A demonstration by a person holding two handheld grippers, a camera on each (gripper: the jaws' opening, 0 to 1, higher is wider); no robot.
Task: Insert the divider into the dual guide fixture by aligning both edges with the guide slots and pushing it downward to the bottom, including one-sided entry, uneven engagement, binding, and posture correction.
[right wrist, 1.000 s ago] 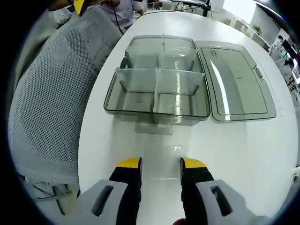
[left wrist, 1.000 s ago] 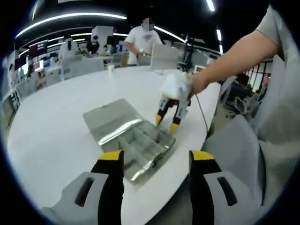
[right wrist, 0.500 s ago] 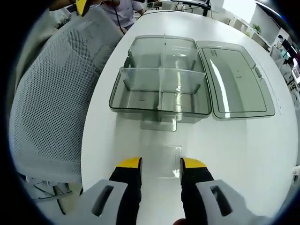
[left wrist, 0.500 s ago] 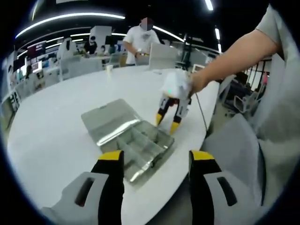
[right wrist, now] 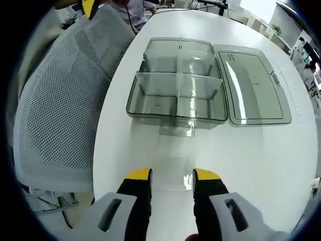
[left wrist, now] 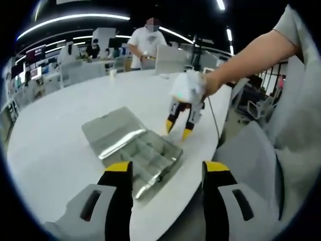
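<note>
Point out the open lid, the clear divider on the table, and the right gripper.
lid (right wrist: 253,85): right gripper view, middle of the flat open panel.
divider (right wrist: 173,173): right gripper view, centre of the clear sheet lying between the jaws.
right gripper (left wrist: 179,128): left gripper view, midway between its yellow tips.

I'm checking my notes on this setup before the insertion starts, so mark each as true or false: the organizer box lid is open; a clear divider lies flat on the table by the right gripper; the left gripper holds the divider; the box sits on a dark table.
1. The organizer box has its lid open: true.
2. A clear divider lies flat on the table by the right gripper: true.
3. The left gripper holds the divider: false, its jaws stand apart with nothing between.
4. The table is dark: false, it is white.
</note>
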